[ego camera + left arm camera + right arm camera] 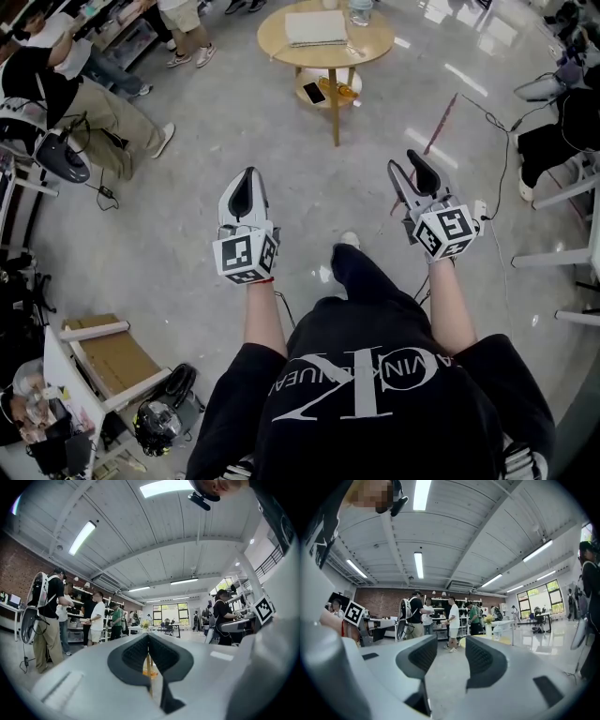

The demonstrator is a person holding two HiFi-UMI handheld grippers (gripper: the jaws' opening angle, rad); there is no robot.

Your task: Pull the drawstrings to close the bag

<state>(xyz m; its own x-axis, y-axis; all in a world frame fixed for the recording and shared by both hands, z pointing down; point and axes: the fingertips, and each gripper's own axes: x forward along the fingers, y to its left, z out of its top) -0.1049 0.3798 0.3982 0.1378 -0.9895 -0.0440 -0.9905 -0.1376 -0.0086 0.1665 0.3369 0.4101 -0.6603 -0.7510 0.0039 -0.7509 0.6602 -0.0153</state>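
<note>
No bag or drawstring shows in any view. In the head view both grippers are held in the air in front of the person, above the grey floor. My left gripper (246,178) has its dark pads pressed together with nothing between them; the left gripper view shows the same shut jaws (148,641) pointing across the room. My right gripper (409,165) stands open, its two fingers apart. In the right gripper view (451,651) only floor and distant people show through the gap, and nothing is held.
A round wooden table (281,52) stands ahead, with a grey flat item on top and a phone on its lower shelf. People sit at the far left (89,84). Cables (497,178) run over the floor at right. A cardboard box (108,356) lies at lower left.
</note>
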